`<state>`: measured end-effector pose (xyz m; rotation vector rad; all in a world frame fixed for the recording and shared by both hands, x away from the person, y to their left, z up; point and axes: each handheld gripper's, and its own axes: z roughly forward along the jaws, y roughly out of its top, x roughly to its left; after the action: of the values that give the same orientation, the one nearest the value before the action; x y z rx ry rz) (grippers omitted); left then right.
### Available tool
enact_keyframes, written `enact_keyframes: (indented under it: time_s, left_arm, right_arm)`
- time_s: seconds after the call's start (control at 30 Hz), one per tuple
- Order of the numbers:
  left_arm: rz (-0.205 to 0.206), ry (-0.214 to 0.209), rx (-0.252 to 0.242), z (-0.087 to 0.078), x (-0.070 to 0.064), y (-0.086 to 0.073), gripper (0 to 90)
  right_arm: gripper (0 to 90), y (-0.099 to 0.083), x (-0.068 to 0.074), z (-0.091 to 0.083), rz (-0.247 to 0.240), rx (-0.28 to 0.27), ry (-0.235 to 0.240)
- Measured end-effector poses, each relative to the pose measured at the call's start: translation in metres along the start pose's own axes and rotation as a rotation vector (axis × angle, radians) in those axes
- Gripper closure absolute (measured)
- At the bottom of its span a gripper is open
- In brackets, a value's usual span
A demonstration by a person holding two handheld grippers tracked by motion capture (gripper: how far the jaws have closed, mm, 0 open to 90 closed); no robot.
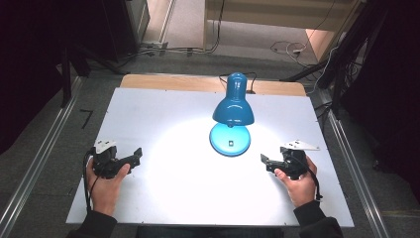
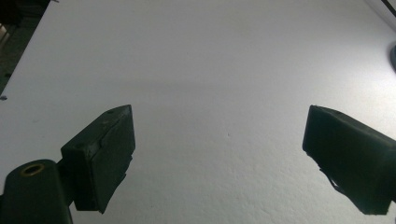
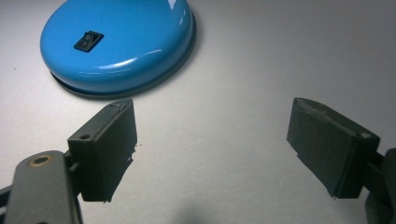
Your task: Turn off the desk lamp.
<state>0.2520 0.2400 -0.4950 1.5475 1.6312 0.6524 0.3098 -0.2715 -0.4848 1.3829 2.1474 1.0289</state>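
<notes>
My left gripper (image 1: 134, 155) rests low over the white table (image 1: 163, 198) at its near left, held in my left hand (image 1: 106, 183). Its jaws stand wide apart with nothing between them. In the left gripper view that gripper (image 2: 219, 154) looks out over bare white surface, and a dark curved sliver at the far right edge may be the lamp's base, though too little of it shows to be sure.

My right gripper (image 1: 266, 161) sits at the near right of the table, held in my right hand (image 1: 297, 183), and points toward the middle. Its jaws are also spread wide and empty. A grey three-cornered plate (image 1: 300, 146) lies on top of it. In the right gripper view this gripper (image 3: 212, 140) hovers just short of the base (image 3: 116, 42), which lies ahead and to the left of the jaws, near them but not touching.

The lamp (image 1: 234, 106) is blue and stands in the middle of the table, a little toward the far edge, between the two grippers and farther back than both. Its round base (image 1: 230, 140) lies flat on the surface, with a small black rocker switch (image 3: 88, 40) set into its top. The shade (image 1: 234, 111) tilts down over the base, and a bright pool of light spreads across the table in front of it. A dark cable (image 1: 220, 79) runs from behind the lamp off the far edge.
</notes>
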Motion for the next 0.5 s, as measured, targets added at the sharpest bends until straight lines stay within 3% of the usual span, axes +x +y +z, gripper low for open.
enact_keyframes:
  time_s: [0.5]
  left_arm:
    - [-0.001, 0.001, -0.003, -0.0005, 0.0002, -0.0001, 10.3]
  right_arm:
    - [14.6, 0.0054, 0.0085, 0.0053, -0.010, -0.006, 0.021]
